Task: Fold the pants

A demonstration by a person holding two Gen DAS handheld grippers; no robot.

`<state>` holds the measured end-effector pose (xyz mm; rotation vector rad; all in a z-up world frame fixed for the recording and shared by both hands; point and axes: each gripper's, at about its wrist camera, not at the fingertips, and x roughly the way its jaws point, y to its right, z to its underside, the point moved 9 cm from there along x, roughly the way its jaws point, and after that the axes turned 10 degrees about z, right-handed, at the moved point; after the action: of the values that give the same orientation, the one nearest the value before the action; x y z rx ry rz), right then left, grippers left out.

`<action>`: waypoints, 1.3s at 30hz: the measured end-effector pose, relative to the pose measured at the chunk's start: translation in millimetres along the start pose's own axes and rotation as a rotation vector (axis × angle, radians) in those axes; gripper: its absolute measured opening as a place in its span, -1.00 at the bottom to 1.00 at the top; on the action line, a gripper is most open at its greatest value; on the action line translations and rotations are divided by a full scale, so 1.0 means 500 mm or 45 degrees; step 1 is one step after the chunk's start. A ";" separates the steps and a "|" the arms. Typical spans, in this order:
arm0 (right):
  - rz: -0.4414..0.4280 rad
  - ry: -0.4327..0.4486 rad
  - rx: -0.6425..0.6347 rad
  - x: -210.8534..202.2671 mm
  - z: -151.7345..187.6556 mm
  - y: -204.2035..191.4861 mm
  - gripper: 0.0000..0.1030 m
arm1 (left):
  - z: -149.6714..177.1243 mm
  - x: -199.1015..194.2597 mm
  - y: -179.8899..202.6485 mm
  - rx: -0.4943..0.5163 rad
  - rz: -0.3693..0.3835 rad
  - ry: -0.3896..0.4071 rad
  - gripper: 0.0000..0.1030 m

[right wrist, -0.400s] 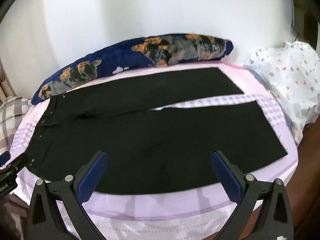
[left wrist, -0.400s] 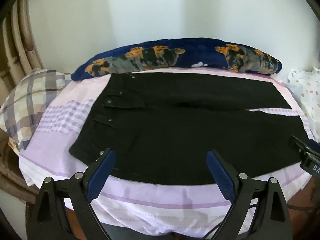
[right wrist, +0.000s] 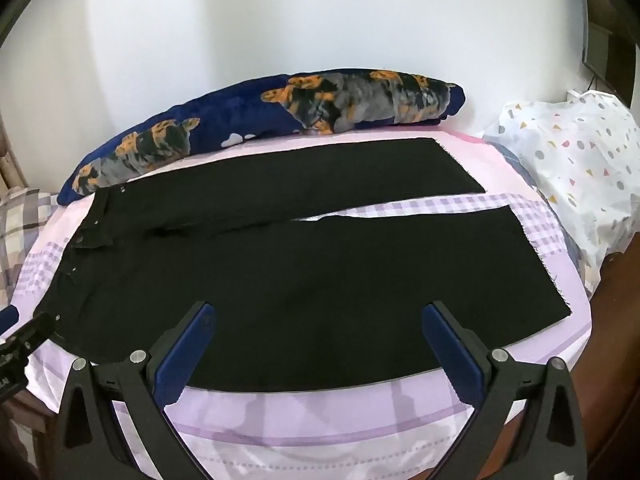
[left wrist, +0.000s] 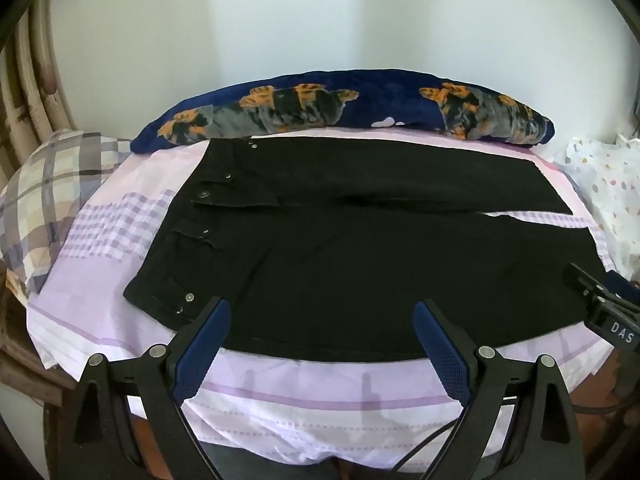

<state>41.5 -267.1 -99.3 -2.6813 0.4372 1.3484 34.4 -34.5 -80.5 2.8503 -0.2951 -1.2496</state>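
Note:
Black pants (left wrist: 360, 248) lie flat on the bed, waistband with metal studs to the left, both legs stretched to the right with a narrow gap between them. My left gripper (left wrist: 322, 312) hangs wide open over the near edge of the pants by the waist, nothing between its blue pads. In the right wrist view the same pants (right wrist: 304, 280) spread across the sheet, leg hems at the right. My right gripper (right wrist: 316, 316) hovers wide open over the near leg, empty. Each gripper shows at the other view's edge.
A pink and lilac checked sheet (left wrist: 120, 232) covers the bed. A rolled navy blanket with orange and grey print (left wrist: 352, 108) lies along the far wall. A plaid pillow (left wrist: 48, 188) sits left, a white dotted bundle (right wrist: 576, 168) right. Wooden bed edge (right wrist: 616, 360) shows at right.
The left gripper has shifted slightly, so the pants sit a little further right in its view. The right view is nearly unchanged. Both grippers stay open.

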 end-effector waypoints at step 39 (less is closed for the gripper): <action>0.051 0.115 0.038 -0.018 -0.017 0.028 0.99 | -0.044 0.001 -0.038 0.029 0.059 0.066 0.80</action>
<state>38.7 -280.7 -86.4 -2.7312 0.5190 1.2238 54.0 -17.5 -67.6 2.8721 -0.3745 -1.1696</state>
